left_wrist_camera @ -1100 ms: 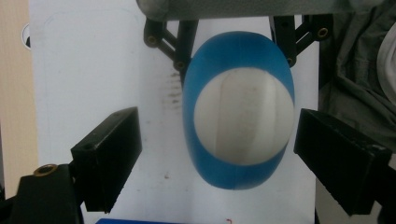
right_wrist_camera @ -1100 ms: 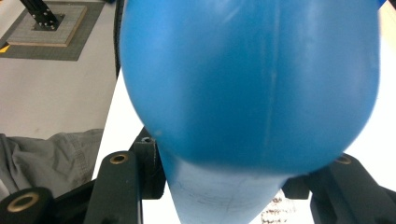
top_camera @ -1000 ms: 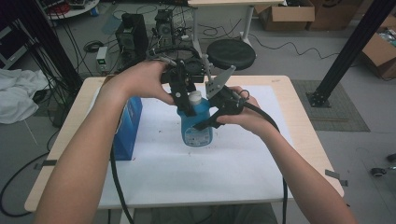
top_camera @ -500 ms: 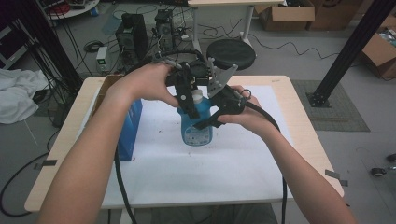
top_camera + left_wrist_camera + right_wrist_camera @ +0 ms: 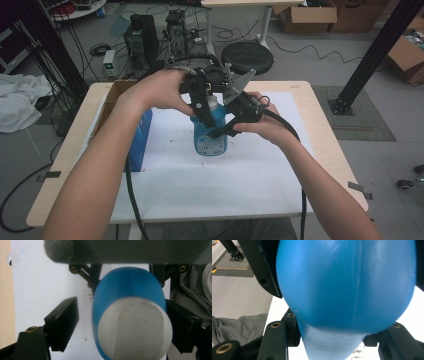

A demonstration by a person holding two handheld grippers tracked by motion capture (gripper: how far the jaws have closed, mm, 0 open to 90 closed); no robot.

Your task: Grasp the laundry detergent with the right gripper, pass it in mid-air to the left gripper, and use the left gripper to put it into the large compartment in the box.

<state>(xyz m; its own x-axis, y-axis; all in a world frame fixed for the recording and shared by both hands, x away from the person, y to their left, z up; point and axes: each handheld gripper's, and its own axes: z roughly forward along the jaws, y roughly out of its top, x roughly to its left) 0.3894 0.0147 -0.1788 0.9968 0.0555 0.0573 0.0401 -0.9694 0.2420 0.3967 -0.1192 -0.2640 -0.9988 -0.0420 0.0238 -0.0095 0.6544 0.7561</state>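
A blue bottle [image 5: 210, 132] with a white cap [image 5: 135, 328] stands upright on the white sheet [image 5: 200, 195] in the middle of the table [image 5: 327, 150]. A blue box [image 5: 141, 137] stands near it, off to the left side.

The right gripper [image 5: 227, 127] holds the bottle's body from the side. In the right gripper view the blue body [image 5: 347, 285] sits tight between the two black jaws, so this gripper is clamped on it.

The left gripper [image 5: 202, 107] comes down over the top of the bottle. Its jaws have just been closing, and the white cap is between them. In the left gripper view one jaw looks to be touching the cap, but the other jaw has a gap beside it. So the left gripper does not grip the cap yet.

Here is what could go wrong. The cap is not in the middle of the left jaws. If they close like this, one jaw may push first and tip the bottle sideways. The bottle is round and smooth, so it could slip or turn in the right gripper. Then the cap would not turn by itself. If the right gripper squeezes too hard once the cap is loose, liquid could squirt out onto the sheet.
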